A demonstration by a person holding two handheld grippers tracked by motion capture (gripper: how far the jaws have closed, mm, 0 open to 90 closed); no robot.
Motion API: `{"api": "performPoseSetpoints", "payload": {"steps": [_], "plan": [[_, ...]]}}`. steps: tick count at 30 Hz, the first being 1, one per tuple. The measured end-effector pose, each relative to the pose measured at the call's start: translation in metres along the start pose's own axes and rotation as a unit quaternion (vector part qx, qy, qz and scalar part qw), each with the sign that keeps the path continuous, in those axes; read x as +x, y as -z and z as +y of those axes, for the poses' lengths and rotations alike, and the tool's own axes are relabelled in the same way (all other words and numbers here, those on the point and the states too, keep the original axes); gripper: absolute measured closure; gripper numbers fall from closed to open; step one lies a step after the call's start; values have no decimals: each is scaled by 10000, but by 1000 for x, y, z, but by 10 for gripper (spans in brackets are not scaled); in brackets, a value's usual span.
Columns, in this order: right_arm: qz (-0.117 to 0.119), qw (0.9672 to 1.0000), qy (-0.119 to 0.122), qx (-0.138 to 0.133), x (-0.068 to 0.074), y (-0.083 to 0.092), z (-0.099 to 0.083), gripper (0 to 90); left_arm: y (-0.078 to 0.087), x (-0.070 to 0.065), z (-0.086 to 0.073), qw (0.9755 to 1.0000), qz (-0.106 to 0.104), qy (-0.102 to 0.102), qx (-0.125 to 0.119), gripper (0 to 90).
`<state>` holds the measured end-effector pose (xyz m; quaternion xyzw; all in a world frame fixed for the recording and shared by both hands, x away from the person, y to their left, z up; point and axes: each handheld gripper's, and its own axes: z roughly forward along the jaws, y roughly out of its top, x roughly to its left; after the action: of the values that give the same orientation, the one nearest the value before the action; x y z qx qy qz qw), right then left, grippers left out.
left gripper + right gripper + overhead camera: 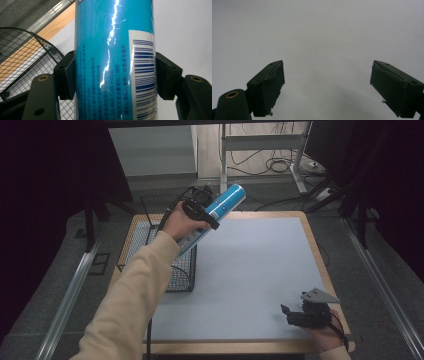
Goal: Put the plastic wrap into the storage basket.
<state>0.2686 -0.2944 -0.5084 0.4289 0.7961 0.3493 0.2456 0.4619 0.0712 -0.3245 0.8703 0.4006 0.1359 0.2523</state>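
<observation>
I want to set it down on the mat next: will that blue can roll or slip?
The blue can is a smooth, glossy cylinder, so probably slippery, and likely to roll if laid sideways. It looks rigid between the left gripper pads.

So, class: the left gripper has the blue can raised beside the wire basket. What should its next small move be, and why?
Probably carry the blue can leftward over the wire basket and lower it. The left gripper clamps it firmly, tilted, above the basket's edge, while the right gripper rests open and idle.
</observation>
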Motion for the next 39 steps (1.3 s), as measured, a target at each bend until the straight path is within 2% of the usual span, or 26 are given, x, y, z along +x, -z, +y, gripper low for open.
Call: {"api": "performPoseSetpoints", "payload": {"steps": [4,7,13,15,23,28,39], "plan": [[-5,10000,-2,0,0,0,0,124,-2,7,1,10000,51,63,-35,320],[-32,10000,-33,-14,0,1,0,124,-5,17,1,9997,228,90,34,320],[-55,10000,-42,-6,-2,1,-1,125,-13,32,-2,9995,286,123,80,320],[-65,10000,-50,-6,-3,0,-1,125,-17,41,-4,9992,310,216,124,320],[-98,9999,-92,-4,-4,0,-1,125,-27,58,-10,9985,429,310,170,320],[-96,9999,-98,4,-4,0,-1,125,-37,66,-18,9974,466,447,320,320],[-106,9999,-76,31,-2,-1,-2,125,-54,81,-35,9958,567,551,470,320]]}}
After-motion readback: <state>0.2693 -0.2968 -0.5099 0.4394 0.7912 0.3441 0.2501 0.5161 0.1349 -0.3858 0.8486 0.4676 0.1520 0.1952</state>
